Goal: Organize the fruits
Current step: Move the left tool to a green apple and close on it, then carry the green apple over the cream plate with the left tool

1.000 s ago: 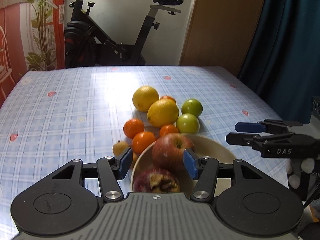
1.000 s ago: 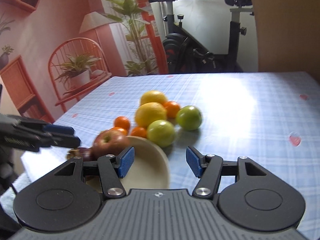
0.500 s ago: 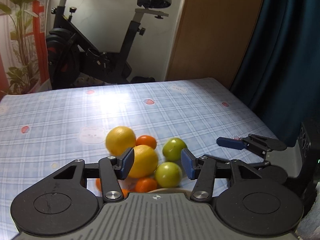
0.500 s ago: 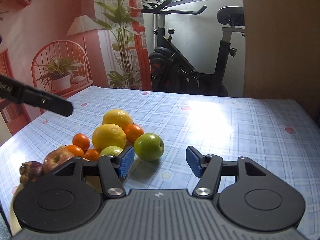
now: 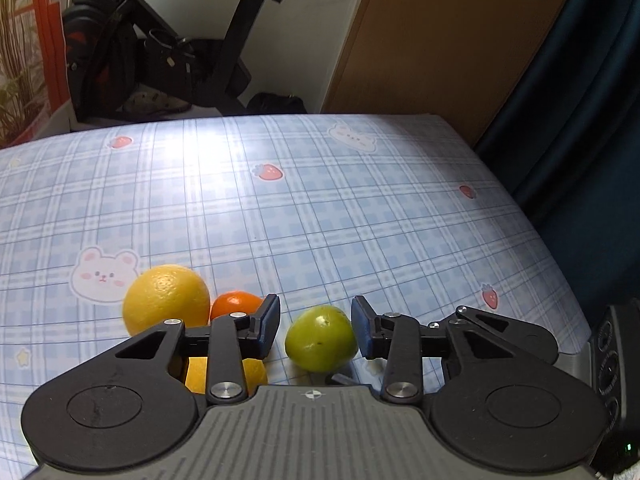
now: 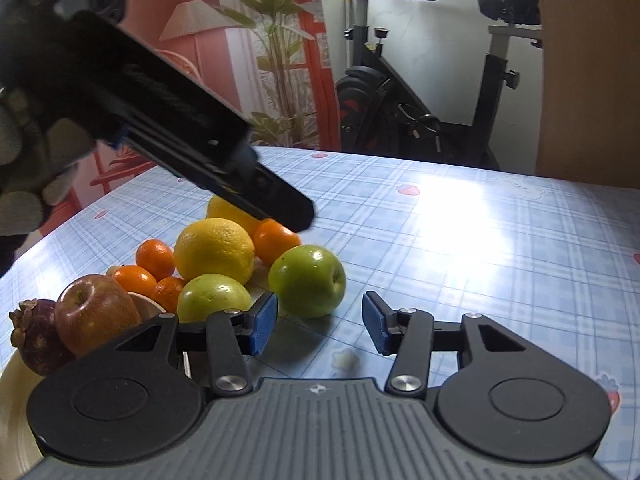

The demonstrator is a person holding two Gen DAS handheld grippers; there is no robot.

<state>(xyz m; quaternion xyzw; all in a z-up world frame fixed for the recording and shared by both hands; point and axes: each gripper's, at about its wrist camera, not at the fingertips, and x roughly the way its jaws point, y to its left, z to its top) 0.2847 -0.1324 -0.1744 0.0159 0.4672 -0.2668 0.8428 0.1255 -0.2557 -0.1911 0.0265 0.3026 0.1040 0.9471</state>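
My left gripper hangs over a green apple on the checked tablecloth, and its jaws are closing. The apple lies between the blue pads; the right one is at its skin, the left one a little off. A big yellow citrus and an orange lie just left of it. My right gripper is low over the cloth, its jaws closing on nothing. The same green apple lies just beyond its tips. From the upper left the left gripper reaches in over that apple, blurred.
A cream bowl at the near left holds a red apple and a mangosteen. Beside it lie a second green apple, yellow citrus and small oranges. An exercise bike stands beyond the table's far edge.
My left gripper has left the bowl and travelled over the fruit pile to the far green apple, and its jaws have narrowed around it. My right gripper has come nearer the pile and narrowed too.
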